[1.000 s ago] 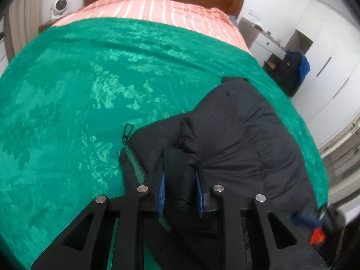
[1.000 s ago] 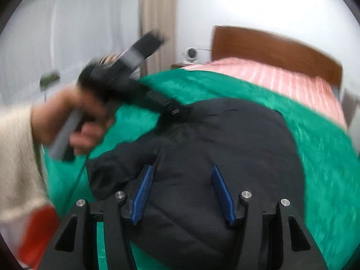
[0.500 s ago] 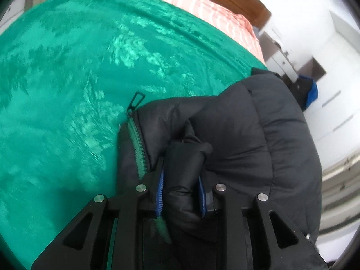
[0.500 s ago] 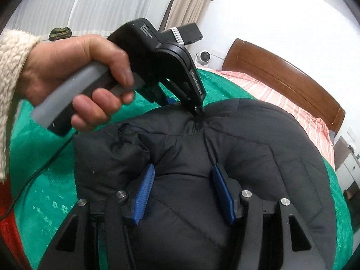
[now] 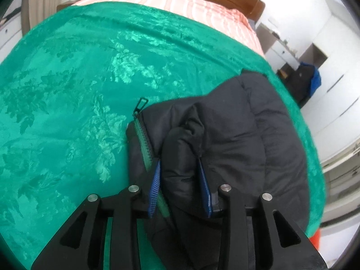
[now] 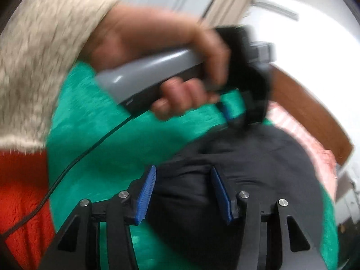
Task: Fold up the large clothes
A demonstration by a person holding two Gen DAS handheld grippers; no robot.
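Left gripper [image 5: 180,186] has just been easing open, a bunched fold of the black jacket [image 5: 236,139] between its pads but apparently let go. The jacket lies folded on the green bedspread [image 5: 67,90]. Right gripper [image 6: 183,191] straddles the jacket's bulk, jaws apart, nothing clamped. Next, likely press and square the fold. No readable writing.
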